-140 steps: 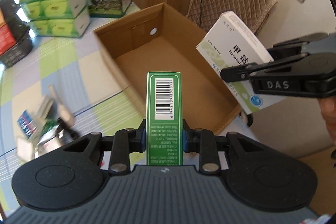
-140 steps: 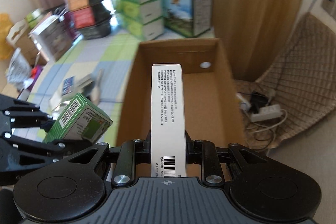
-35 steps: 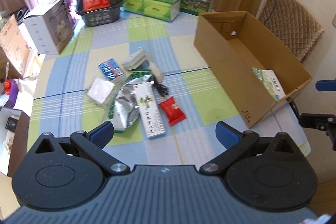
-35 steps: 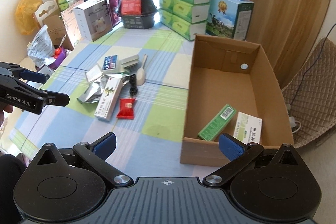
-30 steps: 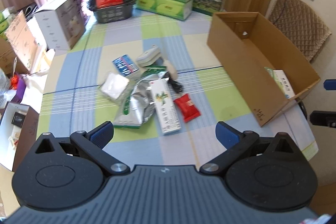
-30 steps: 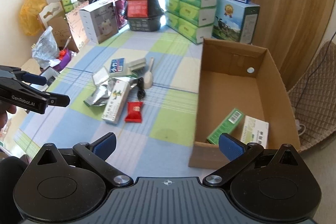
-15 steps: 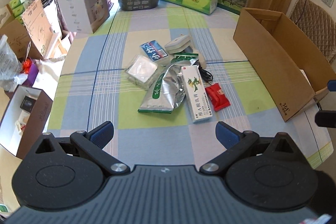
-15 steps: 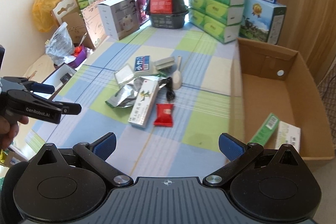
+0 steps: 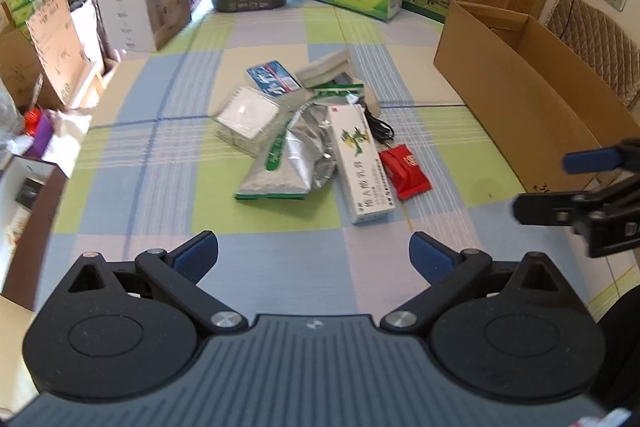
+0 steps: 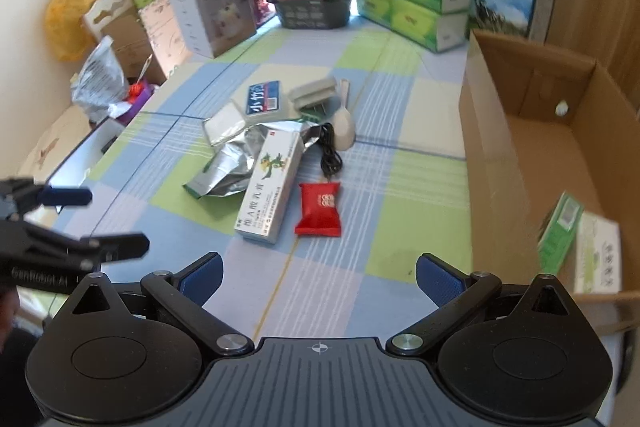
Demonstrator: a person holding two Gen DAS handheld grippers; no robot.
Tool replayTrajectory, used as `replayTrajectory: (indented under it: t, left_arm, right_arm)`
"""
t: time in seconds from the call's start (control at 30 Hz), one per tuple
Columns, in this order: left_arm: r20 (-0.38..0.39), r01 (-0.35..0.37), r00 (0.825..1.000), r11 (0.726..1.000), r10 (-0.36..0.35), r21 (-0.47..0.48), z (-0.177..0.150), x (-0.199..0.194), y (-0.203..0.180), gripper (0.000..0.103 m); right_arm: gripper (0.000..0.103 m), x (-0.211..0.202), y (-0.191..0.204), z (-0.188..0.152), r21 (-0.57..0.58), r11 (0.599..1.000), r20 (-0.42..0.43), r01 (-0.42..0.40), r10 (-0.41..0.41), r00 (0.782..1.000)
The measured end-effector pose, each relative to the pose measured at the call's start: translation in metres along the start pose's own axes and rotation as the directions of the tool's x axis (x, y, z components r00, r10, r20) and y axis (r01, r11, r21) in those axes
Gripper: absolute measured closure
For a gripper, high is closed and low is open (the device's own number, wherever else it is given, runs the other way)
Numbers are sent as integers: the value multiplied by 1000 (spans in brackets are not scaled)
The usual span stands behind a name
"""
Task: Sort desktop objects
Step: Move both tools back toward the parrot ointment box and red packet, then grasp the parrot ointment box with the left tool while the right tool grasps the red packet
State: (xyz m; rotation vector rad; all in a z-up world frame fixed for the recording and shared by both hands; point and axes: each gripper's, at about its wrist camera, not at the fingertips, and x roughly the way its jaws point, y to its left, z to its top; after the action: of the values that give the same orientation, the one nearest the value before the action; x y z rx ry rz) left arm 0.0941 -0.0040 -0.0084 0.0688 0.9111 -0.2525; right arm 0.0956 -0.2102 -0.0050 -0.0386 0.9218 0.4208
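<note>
While both tools sit empty, left tool (image 9: pixel 314 253) and right tool (image 10: pixel 318 273) spread wide apart, pile with long white box (image 9: pixel 362 165) and red packet (image 10: pixel 320 209) mid-frame on bench (image 9: pixel 280 267), cardboard box (image 10: pixel 500 155) at right edge holding green box (image 10: pixel 560 233).

"GenRobot.AI" stood on left gripper (image 10: pixel 84 223), lower left of right wrist frame; "小竹" on blue packet (image 10: pixel 266 99), upper centre

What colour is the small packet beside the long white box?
Red, with pale print on top; the small packet shows best in the right wrist view.
</note>
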Motion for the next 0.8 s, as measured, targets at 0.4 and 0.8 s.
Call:
replayTrajectory:
  t: [0.4, 0.8]
  left_arm:
    - [18, 58, 998, 995, -60, 82, -10, 63, -26, 27]
    - [42, 98, 994, 991, -102, 89, -2, 104, -35, 46]
  right_arm:
    - [36, 61, -25, -7, 21, 1000, 35, -23, 22, 999]
    - [36, 90, -45, -2, 20, 1000, 30, 22, -23, 999]
